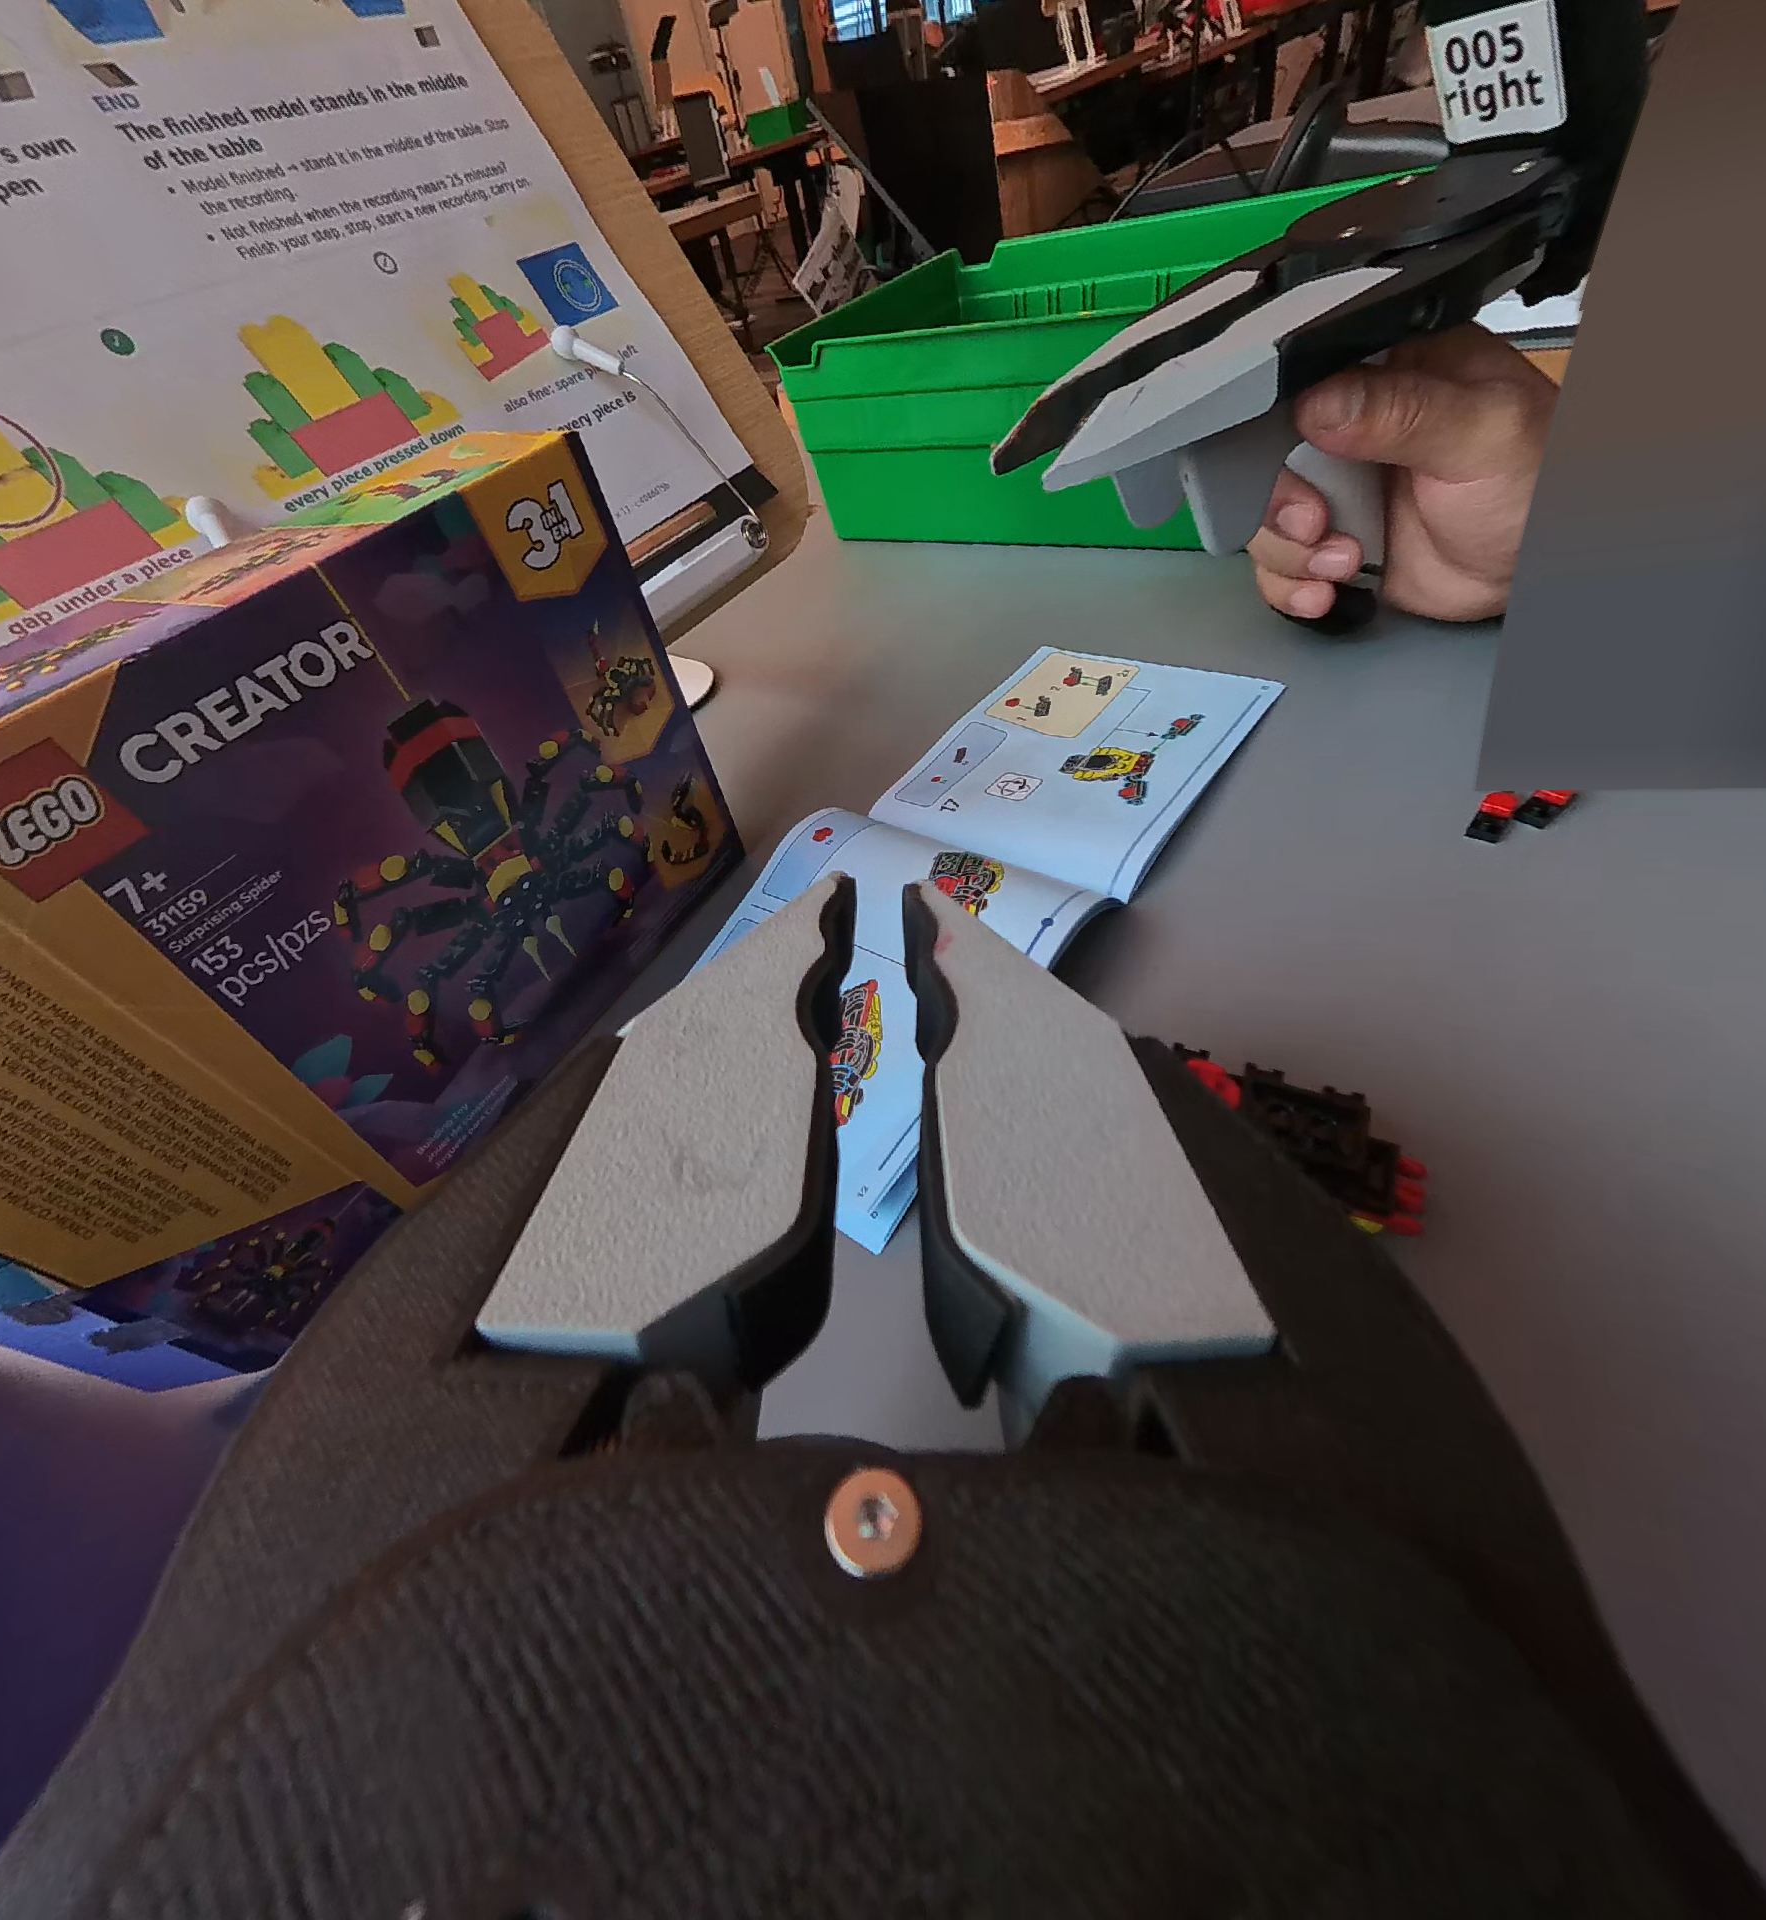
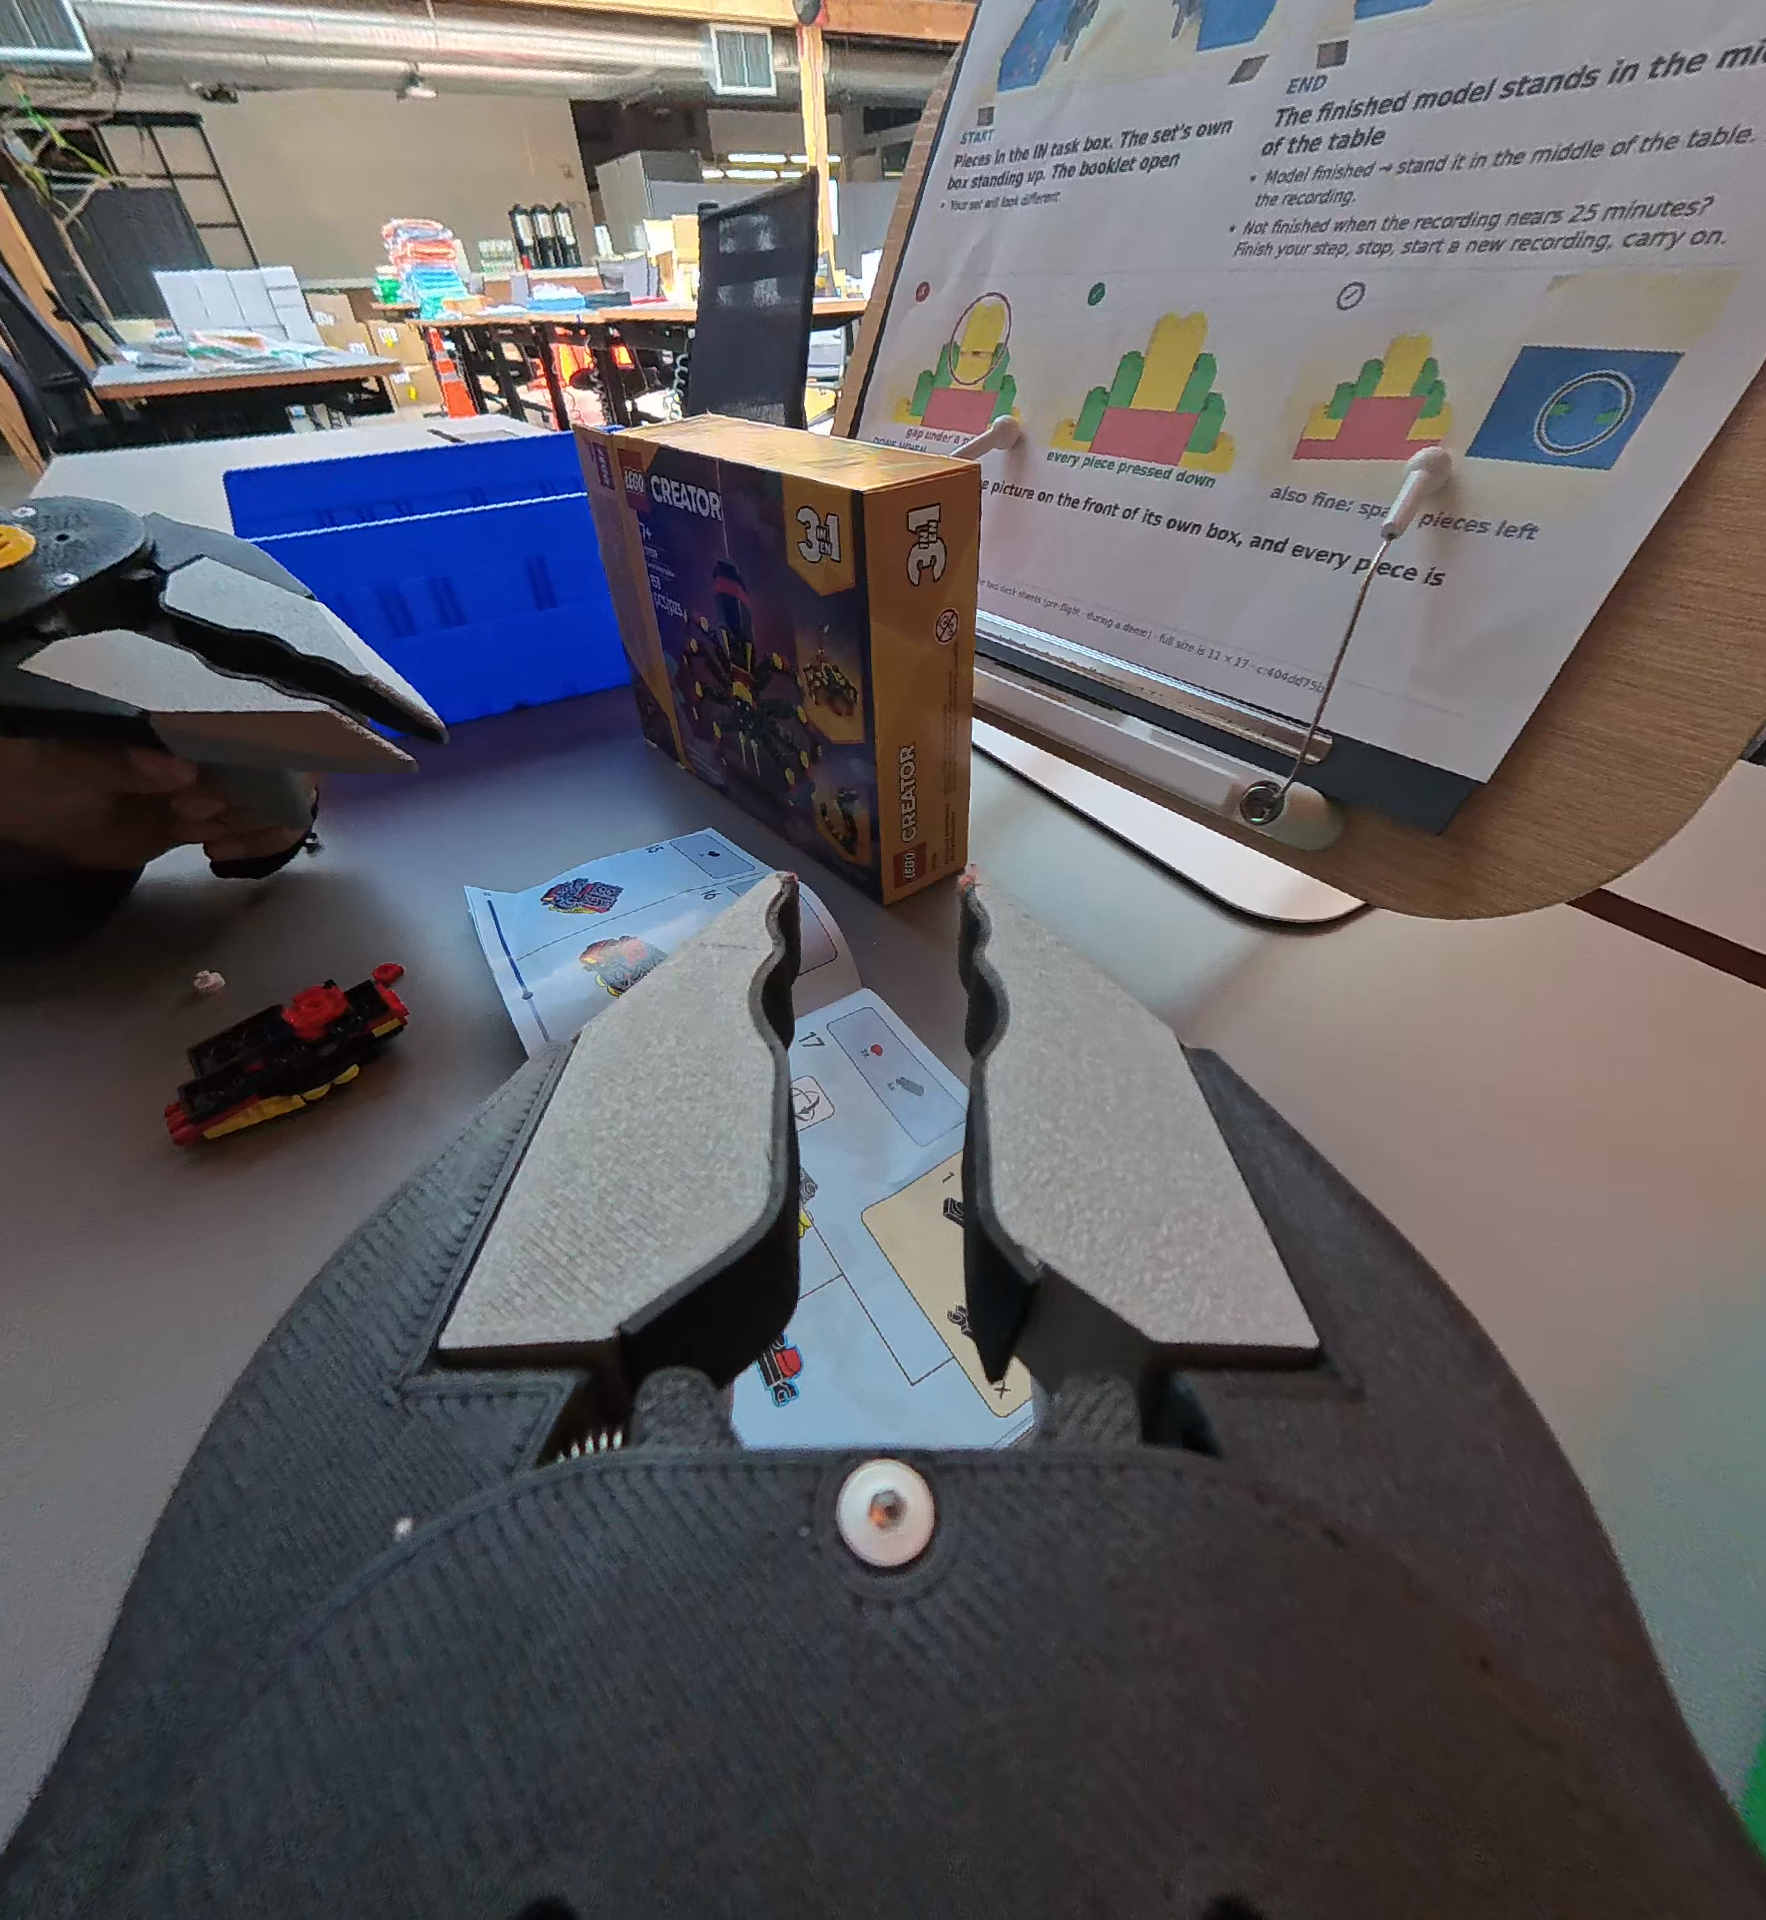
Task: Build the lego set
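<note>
Above the open booklet (image 2: 858, 1143) | my right gripper (image 2: 879, 883) and left gripper (image 1: 879, 894) both parted, empty | risk: snagging a page, nudging the half-built model (image 2: 287, 1049).

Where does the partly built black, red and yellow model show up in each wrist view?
Left wrist view: the partly built model lies at right of centre, partly hidden behind the left hand-held gripper.
Right wrist view: it lies at left of centre on the table, in full view, left of the open booklet.
Shared landmark: the set's box, standing just beyond the booklet.
</note>
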Tool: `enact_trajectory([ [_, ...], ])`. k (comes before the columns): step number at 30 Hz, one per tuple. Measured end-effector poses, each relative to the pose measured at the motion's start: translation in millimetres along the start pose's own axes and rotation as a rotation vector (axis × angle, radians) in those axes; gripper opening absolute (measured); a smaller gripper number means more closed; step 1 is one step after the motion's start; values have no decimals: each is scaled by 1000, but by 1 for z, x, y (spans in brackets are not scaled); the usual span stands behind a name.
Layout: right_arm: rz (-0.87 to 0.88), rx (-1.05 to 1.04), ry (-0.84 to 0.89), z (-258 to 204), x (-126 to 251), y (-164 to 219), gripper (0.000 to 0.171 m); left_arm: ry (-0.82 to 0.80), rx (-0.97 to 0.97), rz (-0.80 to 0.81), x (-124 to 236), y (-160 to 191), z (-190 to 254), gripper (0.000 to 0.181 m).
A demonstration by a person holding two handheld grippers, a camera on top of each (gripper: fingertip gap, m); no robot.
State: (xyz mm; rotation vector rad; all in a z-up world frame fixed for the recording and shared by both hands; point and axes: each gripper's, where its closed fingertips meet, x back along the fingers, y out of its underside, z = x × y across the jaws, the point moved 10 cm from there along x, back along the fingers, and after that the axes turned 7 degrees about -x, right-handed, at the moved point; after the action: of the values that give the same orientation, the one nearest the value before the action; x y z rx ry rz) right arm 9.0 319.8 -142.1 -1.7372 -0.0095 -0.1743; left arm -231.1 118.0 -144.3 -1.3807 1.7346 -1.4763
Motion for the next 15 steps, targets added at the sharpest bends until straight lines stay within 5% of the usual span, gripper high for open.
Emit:
enact_trajectory([
  [15,-1,0,-2,0,0,0,26,-3,-3,-1,0,0,0,6],
])
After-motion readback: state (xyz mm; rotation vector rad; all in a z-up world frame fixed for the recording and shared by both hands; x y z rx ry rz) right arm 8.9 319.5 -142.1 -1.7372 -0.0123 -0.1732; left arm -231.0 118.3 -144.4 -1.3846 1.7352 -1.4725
